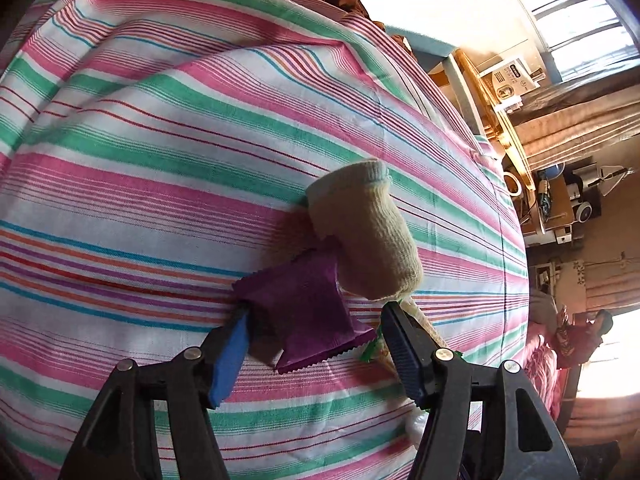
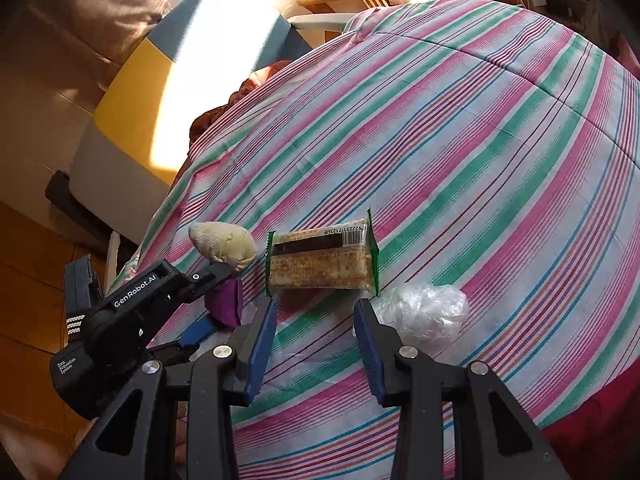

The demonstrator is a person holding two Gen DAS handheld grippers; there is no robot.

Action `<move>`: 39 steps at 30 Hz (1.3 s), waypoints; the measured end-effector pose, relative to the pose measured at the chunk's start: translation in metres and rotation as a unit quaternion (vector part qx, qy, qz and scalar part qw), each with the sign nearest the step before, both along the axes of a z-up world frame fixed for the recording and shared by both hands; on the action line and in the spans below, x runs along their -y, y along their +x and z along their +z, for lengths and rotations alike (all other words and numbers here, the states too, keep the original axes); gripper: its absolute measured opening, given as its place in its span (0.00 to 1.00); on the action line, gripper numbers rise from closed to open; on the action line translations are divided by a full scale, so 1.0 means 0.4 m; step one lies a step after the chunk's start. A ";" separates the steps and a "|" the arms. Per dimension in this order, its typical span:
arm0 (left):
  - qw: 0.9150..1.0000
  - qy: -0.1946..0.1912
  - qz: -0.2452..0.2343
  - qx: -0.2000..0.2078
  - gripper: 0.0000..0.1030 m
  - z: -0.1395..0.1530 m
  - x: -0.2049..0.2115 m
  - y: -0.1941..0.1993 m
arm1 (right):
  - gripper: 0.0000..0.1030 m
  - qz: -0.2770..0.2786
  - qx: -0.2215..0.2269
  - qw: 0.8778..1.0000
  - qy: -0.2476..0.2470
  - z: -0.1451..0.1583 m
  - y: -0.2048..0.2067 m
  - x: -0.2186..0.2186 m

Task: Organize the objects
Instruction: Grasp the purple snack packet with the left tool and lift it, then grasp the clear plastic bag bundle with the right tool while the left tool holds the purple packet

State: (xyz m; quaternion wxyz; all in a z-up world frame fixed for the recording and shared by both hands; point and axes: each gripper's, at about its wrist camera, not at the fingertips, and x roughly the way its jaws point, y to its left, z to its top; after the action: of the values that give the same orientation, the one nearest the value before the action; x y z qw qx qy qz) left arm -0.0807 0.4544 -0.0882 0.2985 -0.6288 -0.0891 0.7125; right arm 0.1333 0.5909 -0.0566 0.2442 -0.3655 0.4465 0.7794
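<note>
On the striped bedspread (image 1: 160, 152), the purple packet (image 1: 304, 312) lies between the left gripper's (image 1: 314, 312) unclenched jaws, sock (image 1: 368, 240) just beyond; close squarely on the packet alone. Right gripper (image 2: 316, 308) hovers released before the cracker pack (image 2: 320, 260).

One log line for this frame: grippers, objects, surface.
left gripper: around purple packet, grip unclear | right gripper: open before cracker pack | sock | plastic wad | striped cloth
</note>
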 end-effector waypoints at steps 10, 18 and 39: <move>0.989 -0.041 -0.114 -0.089 0.34 0.011 0.068 0.041 | 0.39 -0.011 -0.003 1.000 0.000 0.003 0.014 -0.006; 0.965 -0.064 -0.185 -0.175 0.34 0.020 0.223 0.159 | 0.39 0.010 -0.026 0.999 0.024 0.029 0.001 0.011; 0.956 -0.050 -0.200 -0.208 0.35 -0.002 0.277 0.199 | 0.38 -0.098 0.025 0.995 0.021 -0.009 0.064 -0.071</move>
State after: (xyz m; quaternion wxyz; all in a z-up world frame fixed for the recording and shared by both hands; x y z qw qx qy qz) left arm -0.0012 0.3435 -0.0891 0.4153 -0.4853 0.1381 0.7570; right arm 0.1589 0.6193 -0.0603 0.3378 -0.3347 0.4574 0.7514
